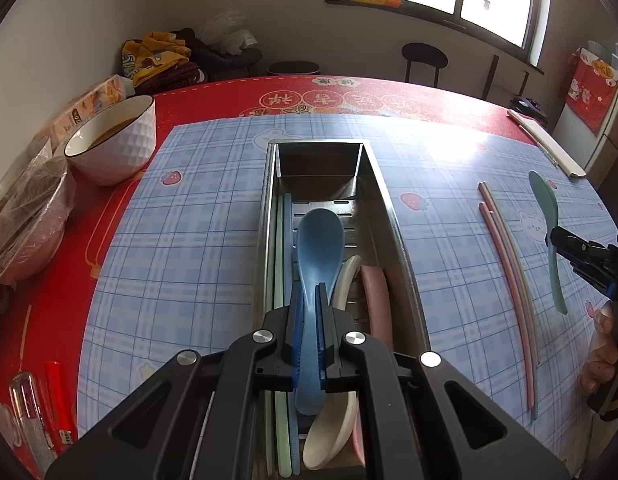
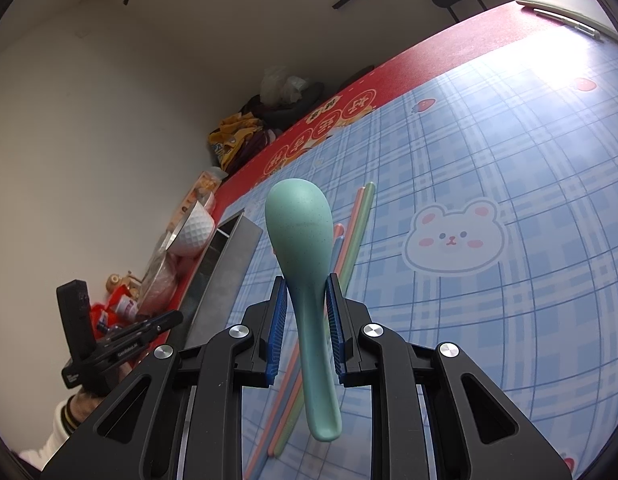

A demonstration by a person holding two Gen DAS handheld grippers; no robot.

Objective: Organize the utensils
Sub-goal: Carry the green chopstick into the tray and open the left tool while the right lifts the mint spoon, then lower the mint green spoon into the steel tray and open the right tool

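Steel tray mid-desk holds several utensils; left claw grips blue spoon over it. Right claw grips green spoon beside tray; pink chopsticks remain outside.

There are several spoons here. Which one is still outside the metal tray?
The green spoon, held in the right gripper above the checked mat. The blue spoon, white spoon and pink spoon are all over or inside the metal tray.
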